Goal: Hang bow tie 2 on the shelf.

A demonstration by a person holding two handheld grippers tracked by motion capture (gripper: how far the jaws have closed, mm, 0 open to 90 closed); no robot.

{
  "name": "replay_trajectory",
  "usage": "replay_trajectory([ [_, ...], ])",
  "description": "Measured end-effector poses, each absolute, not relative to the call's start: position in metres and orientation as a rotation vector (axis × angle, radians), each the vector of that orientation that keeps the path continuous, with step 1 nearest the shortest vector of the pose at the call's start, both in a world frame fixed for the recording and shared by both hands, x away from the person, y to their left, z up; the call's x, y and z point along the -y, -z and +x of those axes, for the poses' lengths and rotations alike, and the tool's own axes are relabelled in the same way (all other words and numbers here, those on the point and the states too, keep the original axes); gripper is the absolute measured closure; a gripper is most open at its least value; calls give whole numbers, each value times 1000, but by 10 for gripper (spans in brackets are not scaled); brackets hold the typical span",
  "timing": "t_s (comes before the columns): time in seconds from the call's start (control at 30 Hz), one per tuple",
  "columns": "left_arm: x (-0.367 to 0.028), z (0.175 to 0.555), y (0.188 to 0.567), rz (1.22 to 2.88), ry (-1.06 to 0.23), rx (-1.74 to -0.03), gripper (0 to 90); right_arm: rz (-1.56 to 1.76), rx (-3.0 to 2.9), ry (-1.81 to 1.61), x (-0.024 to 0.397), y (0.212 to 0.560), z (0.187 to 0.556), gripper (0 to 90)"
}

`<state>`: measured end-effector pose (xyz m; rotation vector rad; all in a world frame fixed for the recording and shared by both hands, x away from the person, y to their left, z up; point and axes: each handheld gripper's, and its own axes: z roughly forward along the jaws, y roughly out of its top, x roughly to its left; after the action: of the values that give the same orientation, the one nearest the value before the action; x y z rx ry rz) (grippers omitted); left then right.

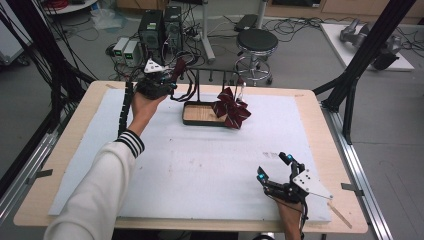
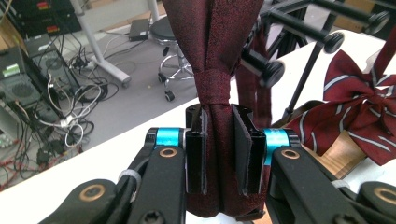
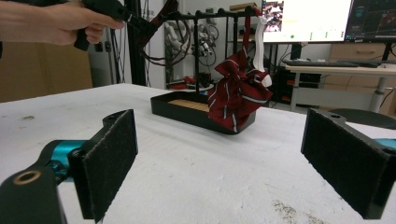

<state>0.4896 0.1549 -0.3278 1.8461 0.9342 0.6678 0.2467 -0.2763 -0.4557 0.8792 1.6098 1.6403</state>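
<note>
A cluttered lab floor with cables, computer towers [image 1: 159,27] and a round stool [image 1: 256,42] lies behind a pale wooden bench [image 1: 65,145] covered by a white mat [image 1: 200,165]. Toward the far middle of the mat stands a black rack [image 1: 212,82] with a wooden-floored tray [image 1: 200,114] at its base and thin horizontal pegs above.

The left hand-held gripper [image 1: 162,82] is raised at the rack's left end, held in the person's left hand [image 1: 142,107], whose white sleeve [image 1: 95,195] has dark striped cuffs. In the left gripper view its jaws are clamped on a dark red tie [image 2: 212,93], just below the wrapped band of the knot; the fabric runs up out of the top of that view and bulges beneath the pads [image 2: 196,158]. Black pegs [image 2: 266,70] of the rack stand just beside the tie, to its right.

A second piece, a dark red striped bow [image 1: 231,111], hangs from the rack by a white strap [image 3: 258,42] and drapes over the tray's right front edge.

The right hand-held gripper [image 1: 276,170] rests low at the near right corner of the mat, well apart from the rack. Its jaws stand wide apart with nothing between them, and the right gripper view looks across the mat toward the bow and tray.
</note>
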Motion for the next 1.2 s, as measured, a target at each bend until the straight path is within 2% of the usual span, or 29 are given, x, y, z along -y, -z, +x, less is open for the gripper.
replay_trajectory([
  [0.57,-167,484,351,1852,-643,-1000,764,882,-1606,-1633,276,456,246,100],
  [0.9,-173,485,349,1840,-594,-1024,753,890,-1575,-1635,277,456,245,100],
  [0.93,-173,485,350,1845,-600,-1032,735,886,-1575,-1634,277,456,245,100],
  [0.97,-172,486,350,1840,-606,-1037,665,889,-1576,-1636,277,456,245,99],
  [1.0,-172,486,351,1838,-609,-1030,548,891,-1574,-1638,277,456,245,99],
  [1.13,-171,486,352,1863,-624,-995,169,888,-1579,-1640,277,456,245,100],
  [1.17,-172,484,351,1852,-633,-973,128,888,-1580,-1642,277,456,245,99],
  [1.2,-173,481,350,1827,-653,-944,128,887,-1580,-1642,277,456,245,99],
])
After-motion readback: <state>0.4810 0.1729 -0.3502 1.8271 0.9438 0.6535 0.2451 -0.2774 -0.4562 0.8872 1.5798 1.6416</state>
